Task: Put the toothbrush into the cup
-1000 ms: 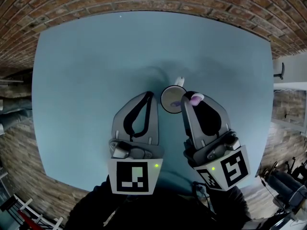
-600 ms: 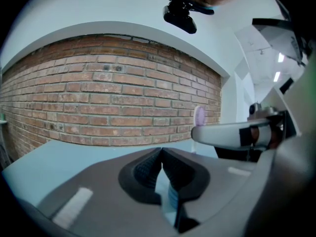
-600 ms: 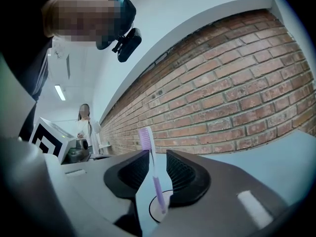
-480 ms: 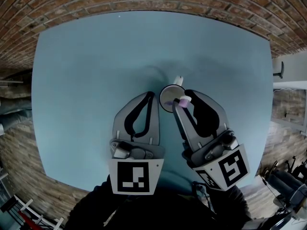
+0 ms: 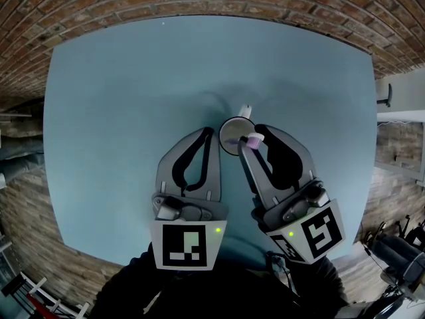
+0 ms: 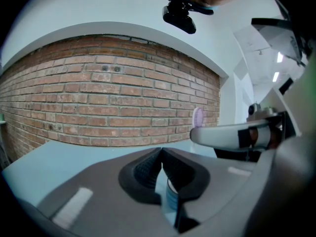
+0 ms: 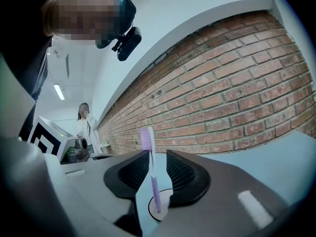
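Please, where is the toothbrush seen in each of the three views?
Head view: toothbrush at centre, at the right rim of the cup.
Left gripper view: only its brush head, right of centre.
Right gripper view: centre, standing in the cup.
Shared landmark: the cup.

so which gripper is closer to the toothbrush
Right. The right gripper has its open jaws either side of the toothbrush, which stands in the cup. The left gripper sits shut just left of the cup, clear of the toothbrush.
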Tool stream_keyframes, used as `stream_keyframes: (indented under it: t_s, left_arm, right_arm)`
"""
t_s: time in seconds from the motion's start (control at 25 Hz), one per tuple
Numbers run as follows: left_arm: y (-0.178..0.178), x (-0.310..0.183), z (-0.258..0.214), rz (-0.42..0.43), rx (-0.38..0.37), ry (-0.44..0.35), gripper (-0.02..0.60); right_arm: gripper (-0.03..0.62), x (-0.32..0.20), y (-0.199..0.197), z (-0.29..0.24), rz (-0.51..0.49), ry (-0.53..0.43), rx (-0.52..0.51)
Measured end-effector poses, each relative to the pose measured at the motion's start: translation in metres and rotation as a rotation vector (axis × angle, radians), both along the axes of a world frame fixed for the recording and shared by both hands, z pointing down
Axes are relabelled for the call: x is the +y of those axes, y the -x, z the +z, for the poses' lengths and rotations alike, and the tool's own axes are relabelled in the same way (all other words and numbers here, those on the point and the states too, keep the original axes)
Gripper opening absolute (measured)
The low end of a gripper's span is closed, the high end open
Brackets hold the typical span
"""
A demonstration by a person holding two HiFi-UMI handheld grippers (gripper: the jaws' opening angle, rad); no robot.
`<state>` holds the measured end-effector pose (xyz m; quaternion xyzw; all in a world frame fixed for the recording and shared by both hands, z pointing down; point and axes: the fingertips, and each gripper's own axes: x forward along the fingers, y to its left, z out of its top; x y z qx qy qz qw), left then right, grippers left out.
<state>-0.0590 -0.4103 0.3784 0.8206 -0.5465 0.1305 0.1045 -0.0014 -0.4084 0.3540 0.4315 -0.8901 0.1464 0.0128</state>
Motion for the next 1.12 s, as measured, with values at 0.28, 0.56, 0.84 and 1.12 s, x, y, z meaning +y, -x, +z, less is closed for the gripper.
stream_keyframes:
  t_s: [0.28, 0.56, 0.84, 1.12]
  left_arm:
    - [-0.003, 0.001, 0.0, 0.006, 0.002, 0.001, 0.008]
    - [-0.005, 0.003, 0.002, 0.009, 0.005, 0.01, 0.008]
    - [-0.005, 0.008, 0.004, 0.016, -0.001, 0.016, 0.008]
    - [-0.007, 0.015, 0.001, 0.022, -0.002, 0.013, 0.008]
  right_arm:
    - [0.131, 0.004, 0.001, 0.009, -0.012, 0.029, 0.03]
    - [0.161, 0.012, 0.001, 0.022, -0.029, 0.061, 0.079]
    - [0.161, 0.024, -0.004, 0.036, -0.027, 0.108, 0.099]
    - [0.161, 0.039, -0.006, 0.043, -0.016, 0.13, 0.114]
